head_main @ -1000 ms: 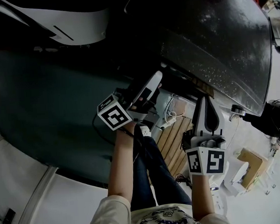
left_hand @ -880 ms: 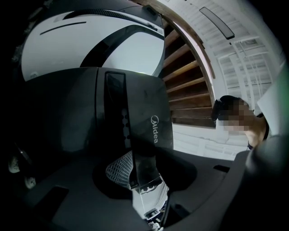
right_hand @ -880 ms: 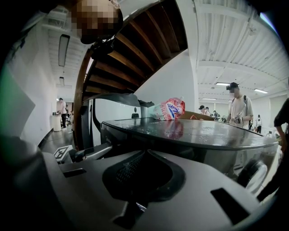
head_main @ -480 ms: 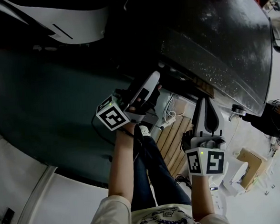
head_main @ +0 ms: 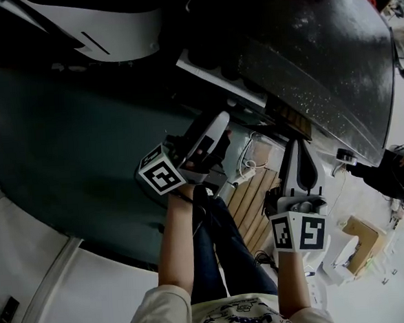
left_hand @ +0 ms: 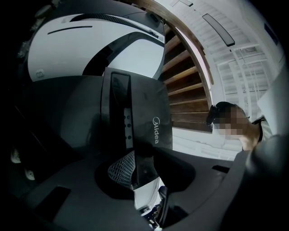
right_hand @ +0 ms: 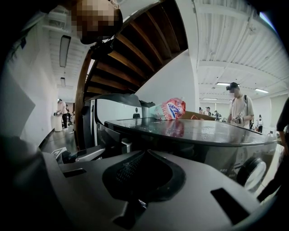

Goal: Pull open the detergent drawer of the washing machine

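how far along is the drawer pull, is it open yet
Done: the detergent drawer already sticks partway out of the washing machine, with its white side showing. In hand: the left gripper has the drawer's dark front panel between its closing jaws. Left: it probably needs drawing further out to be fully open. The right gripper hangs idle, shut and empty.

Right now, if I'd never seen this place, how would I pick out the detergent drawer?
Start at the washing machine, the big box with the glossy dark top. The detergent drawer juts out of its front, a long pale-rimmed tray with dark wells. Unlike anything nearby, its tall dark front panel carries the word Midea.
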`<state>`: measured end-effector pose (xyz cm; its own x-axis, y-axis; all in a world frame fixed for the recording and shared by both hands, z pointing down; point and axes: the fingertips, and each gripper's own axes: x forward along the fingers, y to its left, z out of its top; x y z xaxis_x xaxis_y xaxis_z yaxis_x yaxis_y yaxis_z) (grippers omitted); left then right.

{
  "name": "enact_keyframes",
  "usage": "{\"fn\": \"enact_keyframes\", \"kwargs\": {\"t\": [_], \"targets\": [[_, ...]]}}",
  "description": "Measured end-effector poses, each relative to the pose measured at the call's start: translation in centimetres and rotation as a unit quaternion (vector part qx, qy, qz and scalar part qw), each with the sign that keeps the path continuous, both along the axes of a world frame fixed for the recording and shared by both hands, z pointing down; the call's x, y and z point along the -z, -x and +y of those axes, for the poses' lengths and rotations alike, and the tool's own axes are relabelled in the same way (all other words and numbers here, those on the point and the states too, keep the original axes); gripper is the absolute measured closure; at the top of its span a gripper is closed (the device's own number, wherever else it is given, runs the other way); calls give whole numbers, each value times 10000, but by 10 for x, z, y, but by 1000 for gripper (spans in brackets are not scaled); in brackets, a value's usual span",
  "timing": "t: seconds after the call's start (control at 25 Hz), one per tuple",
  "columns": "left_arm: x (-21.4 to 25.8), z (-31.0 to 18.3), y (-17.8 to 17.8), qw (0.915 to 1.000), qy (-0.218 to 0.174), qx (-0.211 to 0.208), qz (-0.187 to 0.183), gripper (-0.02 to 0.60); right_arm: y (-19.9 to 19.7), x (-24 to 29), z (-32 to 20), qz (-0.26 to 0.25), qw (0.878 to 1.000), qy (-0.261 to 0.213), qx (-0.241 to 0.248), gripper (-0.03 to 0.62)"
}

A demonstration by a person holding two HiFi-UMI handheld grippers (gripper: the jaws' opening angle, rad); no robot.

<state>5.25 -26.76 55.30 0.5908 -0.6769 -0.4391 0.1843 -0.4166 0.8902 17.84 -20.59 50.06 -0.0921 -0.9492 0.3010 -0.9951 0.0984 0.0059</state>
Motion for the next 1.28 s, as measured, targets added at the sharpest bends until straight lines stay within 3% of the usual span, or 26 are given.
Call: {"fn": "enact_keyframes", "kwargs": {"t": [0.84, 1.28], "targets": [[4, 73, 36, 9998, -18, 82, -162, 439, 29, 10, 36, -43, 9996, -151, 251, 583], [0, 88, 42, 9996, 51, 188, -201, 439, 33, 9, 39, -131, 9990, -159, 398, 583]]}}
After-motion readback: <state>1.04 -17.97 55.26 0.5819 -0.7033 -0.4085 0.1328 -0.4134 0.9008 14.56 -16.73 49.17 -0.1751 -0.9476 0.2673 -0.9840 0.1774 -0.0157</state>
